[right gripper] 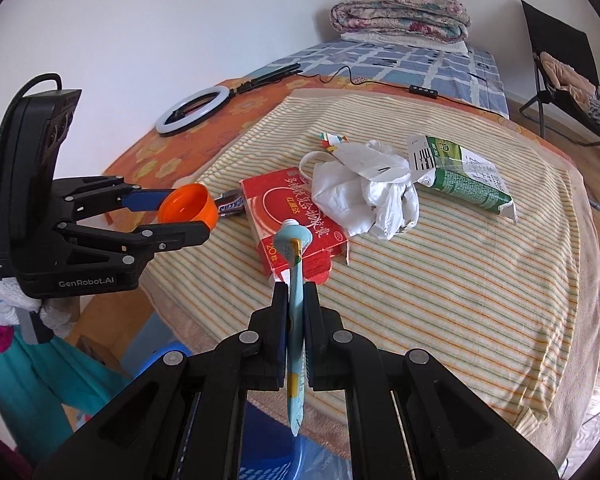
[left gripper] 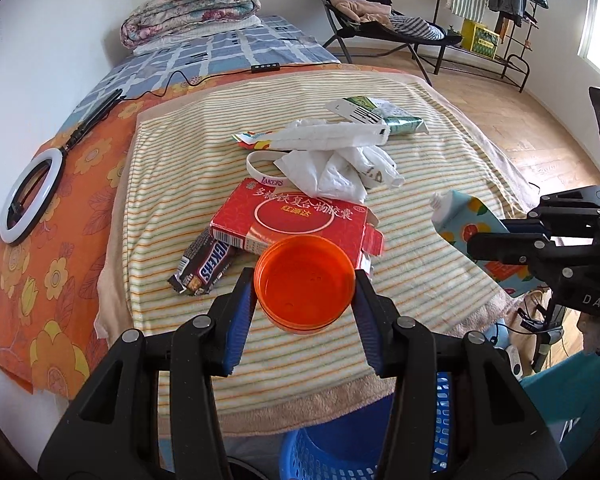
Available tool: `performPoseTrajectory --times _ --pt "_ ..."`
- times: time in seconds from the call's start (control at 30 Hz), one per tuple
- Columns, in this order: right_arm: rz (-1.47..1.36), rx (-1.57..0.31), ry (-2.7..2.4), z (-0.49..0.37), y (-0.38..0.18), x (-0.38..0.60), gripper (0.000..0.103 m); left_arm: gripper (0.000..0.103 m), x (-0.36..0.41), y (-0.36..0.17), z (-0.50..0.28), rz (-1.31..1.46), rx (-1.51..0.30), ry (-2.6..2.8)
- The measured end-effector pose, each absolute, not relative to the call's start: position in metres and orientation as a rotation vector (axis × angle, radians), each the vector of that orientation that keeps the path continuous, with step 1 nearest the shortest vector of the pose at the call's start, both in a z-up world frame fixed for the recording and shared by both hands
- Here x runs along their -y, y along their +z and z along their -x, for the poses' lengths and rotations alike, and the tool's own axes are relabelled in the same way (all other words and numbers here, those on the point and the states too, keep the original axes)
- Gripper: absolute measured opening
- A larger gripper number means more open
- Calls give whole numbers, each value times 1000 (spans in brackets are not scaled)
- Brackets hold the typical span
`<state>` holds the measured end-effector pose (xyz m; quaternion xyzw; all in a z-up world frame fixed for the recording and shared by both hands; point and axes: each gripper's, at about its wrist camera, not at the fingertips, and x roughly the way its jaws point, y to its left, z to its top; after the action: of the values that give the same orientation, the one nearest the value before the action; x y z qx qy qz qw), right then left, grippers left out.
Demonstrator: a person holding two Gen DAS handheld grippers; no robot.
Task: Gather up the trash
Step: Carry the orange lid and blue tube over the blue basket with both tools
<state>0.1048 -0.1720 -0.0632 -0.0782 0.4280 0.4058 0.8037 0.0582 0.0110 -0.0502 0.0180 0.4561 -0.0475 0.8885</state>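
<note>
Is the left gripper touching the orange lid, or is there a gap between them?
Touching. In the left wrist view, both blue pads of the left gripper press against opposite edges of the orange lid, which is held up above the striped towel.

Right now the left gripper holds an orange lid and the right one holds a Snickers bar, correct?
Not quite. The right gripper is shut on a squeezed tube, as the right wrist view shows; the Snickers bar lies on the striped towel. The left gripper does hold the orange lid.

Bed, centre frame: striped towel spread over orange floral sheet. On towel: red box, Snickers wrapper, crumpled white bag, green carton. Ring light at left.
</note>
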Motion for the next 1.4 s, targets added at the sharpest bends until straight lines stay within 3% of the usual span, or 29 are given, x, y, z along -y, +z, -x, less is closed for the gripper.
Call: performPoseTrajectory --times 0.7,1.4 --pt "163 -1039 892 16 -118 186 6 49 20 -124 57 -20 -1110 -162" --pt "175 -1167 889 32 -168 172 6 49 26 -173 66 -25 -1233 -146"
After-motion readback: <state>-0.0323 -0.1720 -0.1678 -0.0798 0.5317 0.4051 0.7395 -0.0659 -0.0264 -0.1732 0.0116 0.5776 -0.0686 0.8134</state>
